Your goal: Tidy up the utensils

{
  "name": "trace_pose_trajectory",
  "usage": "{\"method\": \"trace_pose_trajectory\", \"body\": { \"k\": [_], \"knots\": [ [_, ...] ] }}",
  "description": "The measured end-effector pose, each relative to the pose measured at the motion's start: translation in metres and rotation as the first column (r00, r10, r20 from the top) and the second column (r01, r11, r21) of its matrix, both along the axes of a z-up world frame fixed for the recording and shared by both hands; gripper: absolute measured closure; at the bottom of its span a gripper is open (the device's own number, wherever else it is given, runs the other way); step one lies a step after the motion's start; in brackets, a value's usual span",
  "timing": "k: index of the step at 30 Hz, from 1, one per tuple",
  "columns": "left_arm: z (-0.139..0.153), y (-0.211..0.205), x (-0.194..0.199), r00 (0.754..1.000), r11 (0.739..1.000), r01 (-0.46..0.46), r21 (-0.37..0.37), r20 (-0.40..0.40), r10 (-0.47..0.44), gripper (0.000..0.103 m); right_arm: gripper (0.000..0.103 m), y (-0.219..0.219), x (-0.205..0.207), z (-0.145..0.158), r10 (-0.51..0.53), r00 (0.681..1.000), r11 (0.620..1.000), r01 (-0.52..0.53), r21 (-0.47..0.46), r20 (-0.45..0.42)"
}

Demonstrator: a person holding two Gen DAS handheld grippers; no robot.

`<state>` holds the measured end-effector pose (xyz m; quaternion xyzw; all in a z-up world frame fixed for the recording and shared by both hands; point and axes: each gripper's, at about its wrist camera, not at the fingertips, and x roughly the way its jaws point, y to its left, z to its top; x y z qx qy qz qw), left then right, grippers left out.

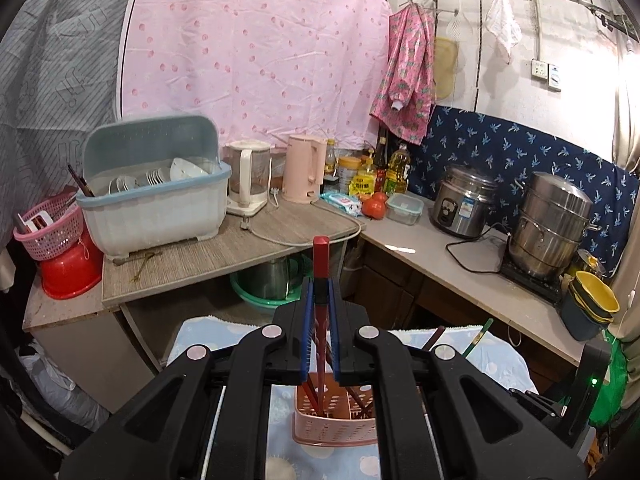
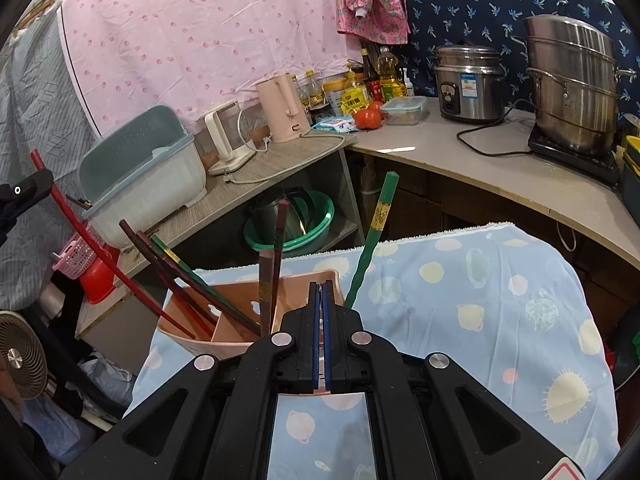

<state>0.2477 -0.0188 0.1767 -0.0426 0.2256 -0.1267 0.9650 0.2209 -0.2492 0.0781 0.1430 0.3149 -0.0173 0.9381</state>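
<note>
Blue cloth [image 1: 240,420] below; red chopstick [image 1: 321,264] clamped between left fingers [image 1: 308,308], over pink holder [image 1: 334,424].

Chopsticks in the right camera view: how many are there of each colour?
Bright red chopstick: 1
Green chopsticks: 2
Dark brown chopsticks: 4
Total: 7

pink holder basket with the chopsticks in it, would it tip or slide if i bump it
The pink holder basket looks like thin, perforated plastic, so probably light. Long chopsticks lean out well above its rim, which likely makes it top-heavy and apt to tip. It sits on a loose patterned cloth, so a push may drag the cloth rather than slide it cleanly.
</note>
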Motion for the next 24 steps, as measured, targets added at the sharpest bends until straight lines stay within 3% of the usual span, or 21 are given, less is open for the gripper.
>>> {"method": "trace_pose_trajectory", "body": {
  "k": [8,9,12,13,24],
  "knots": [
    [-0.026,-0.001,0.012,0.998,1.000,-0.005,-0.006,-0.060,0.005,0.095,0.100,0.005,0.012,-0.014,0.006,0.999,1.000,-0.006,0.001,-0.037],
    [-0.028,0.000,0.011,0.998,1.000,-0.014,-0.008,-0.059,0.013,0.094,0.096,0.005,0.011,-0.015,0.001,1.000,1.000,-0.001,0.001,-0.032],
    [-0.032,0.001,0.009,0.998,0.999,-0.045,0.002,-0.053,0.045,0.070,0.083,0.008,0.009,-0.015,-0.009,1.000,1.000,0.009,-0.002,-0.026],
    [-0.032,0.002,0.008,0.997,0.999,-0.050,0.005,-0.050,0.050,0.069,0.081,0.008,0.008,-0.015,-0.010,1.000,1.000,0.010,-0.001,-0.022],
    [-0.046,-0.001,-0.002,0.996,0.999,-0.044,0.027,-0.075,0.046,0.069,0.080,0.013,-0.001,-0.012,0.006,1.000,1.000,-0.006,0.006,-0.018]
  ]
}}
